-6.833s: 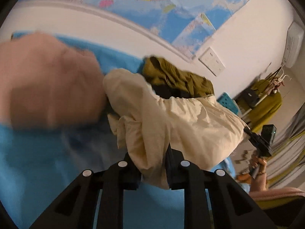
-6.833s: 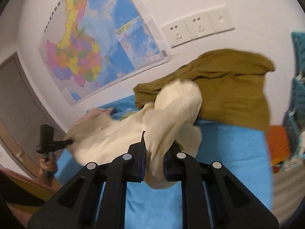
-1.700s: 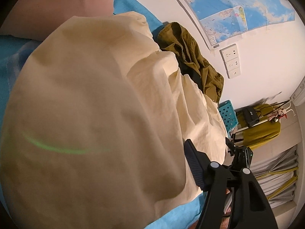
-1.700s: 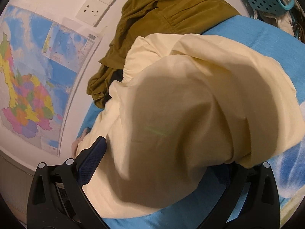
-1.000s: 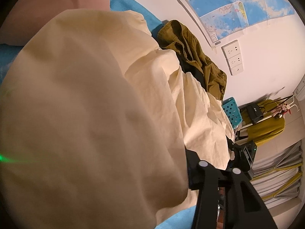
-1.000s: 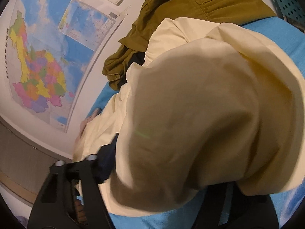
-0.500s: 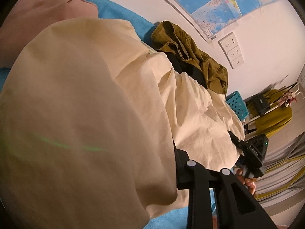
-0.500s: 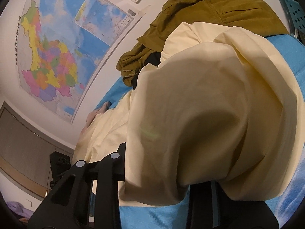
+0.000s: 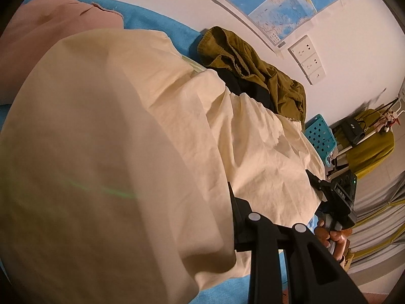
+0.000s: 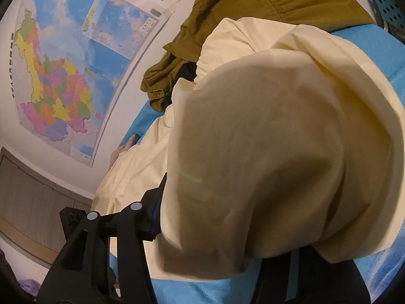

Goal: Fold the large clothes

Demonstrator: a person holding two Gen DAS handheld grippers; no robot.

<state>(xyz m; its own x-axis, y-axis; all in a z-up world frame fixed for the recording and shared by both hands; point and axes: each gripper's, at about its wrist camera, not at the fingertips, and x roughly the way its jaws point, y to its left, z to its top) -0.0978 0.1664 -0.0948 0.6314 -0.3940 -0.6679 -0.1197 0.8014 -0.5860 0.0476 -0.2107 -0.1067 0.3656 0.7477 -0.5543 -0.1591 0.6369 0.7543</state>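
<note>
Cream garment (image 9: 157, 136) draped over both grippers, above blue bedsheet (image 10: 207, 291). Left gripper (image 9: 234, 217) and right gripper (image 10: 162, 202): finger state hidden by cloth, cannot tell. Olive clothing (image 10: 265, 7) behind.

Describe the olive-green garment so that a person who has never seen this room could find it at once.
Find the wall map and the white sockets beside it. Below them, at the far edge of the blue bed, lies the olive-green garment in a crumpled heap. Unlike the wide cream cloth in front of it and the pink fabric to the side, it is dark, with stitched seams.
</note>
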